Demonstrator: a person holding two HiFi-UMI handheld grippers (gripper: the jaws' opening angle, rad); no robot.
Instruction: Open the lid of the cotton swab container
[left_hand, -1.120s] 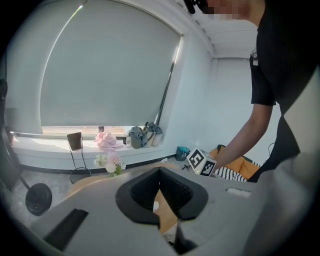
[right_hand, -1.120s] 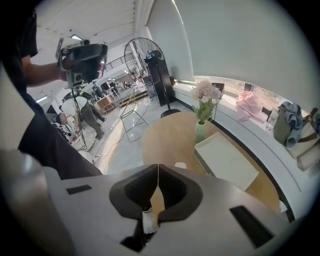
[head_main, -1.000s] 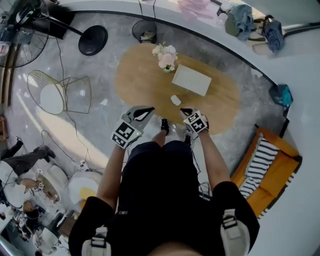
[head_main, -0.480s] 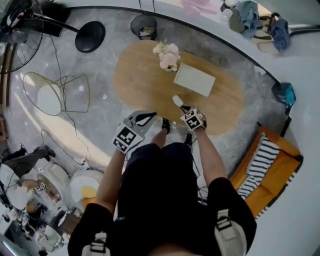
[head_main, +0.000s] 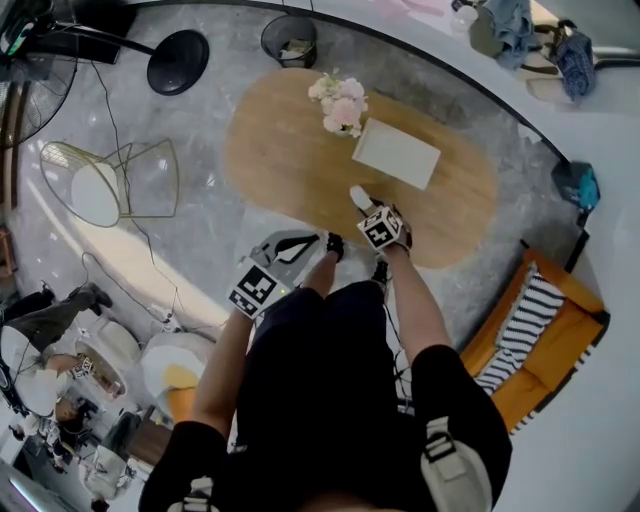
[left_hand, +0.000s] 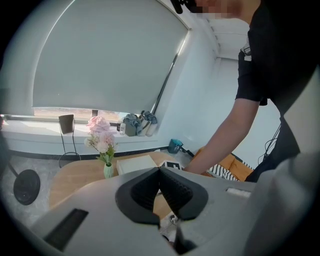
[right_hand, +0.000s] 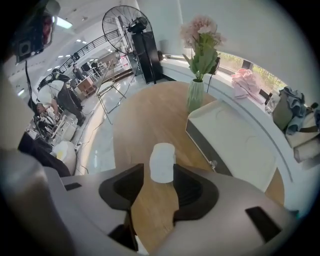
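A small white cotton swab container (head_main: 357, 195) (right_hand: 162, 162) stands on the oval wooden table (head_main: 280, 160), near its front edge. My right gripper (head_main: 367, 208) (right_hand: 159, 176) is right behind the container, and its jaws are opening. The container sits at the jaw tips, with a gap to each pad. The container's lid looks closed. My left gripper (head_main: 305, 241) (left_hand: 160, 173) hangs off the table's near edge, above the floor. Its jaws are shut with nothing between them.
A vase of pink flowers (head_main: 341, 104) (right_hand: 198, 60) and a flat white box (head_main: 396, 153) (right_hand: 235, 140) lie behind the container. Around the table are a wire chair (head_main: 110, 180), a standing fan (right_hand: 126, 30), a bin (head_main: 289, 40) and an orange sofa (head_main: 545, 330).
My right gripper has moved forward over the table edge up to the container, and its jaws have parted. The left gripper has stayed low beside the table.
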